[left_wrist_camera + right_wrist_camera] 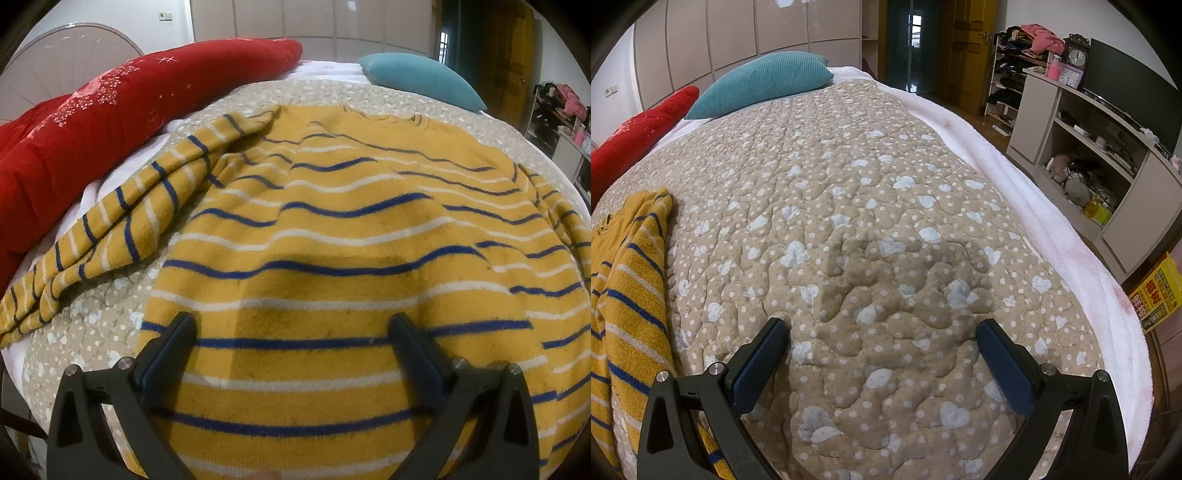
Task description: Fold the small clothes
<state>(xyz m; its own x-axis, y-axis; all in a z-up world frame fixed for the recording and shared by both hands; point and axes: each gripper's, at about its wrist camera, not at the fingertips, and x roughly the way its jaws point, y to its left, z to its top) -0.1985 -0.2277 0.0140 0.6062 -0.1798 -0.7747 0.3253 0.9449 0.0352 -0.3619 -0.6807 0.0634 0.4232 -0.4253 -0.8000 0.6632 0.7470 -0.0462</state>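
Clearly, the folding is only at its beginning. The yellow striped sweater point(332, 240) lies spread on the quilted bedspread point(886, 221), mostly flat but with many small waves in the cloth. Its one sleeve point(122, 221) stretches out to the left side, toward the red pillow point(110, 122), and it is not folded in yet. A teal cushion point(764, 83) rests far up the bed, well apart from the garment.

The left gripper point(293, 332) hovers over the lower part of the sweater with its two fingers wide apart, holding nothing. The right gripper point(882, 336) is over bare bedspread, just beside the right edge of the sweater, and its fingers are also spread and empty.

I judge that the step in hand is the approach before the first fold. The next move probably calls for one gripper to come down on an edge or on the sleeve and close on the cloth, while the other holds the body. The fabric looks soft and thick, so it may bunch; a pinch near a seam seems safer.
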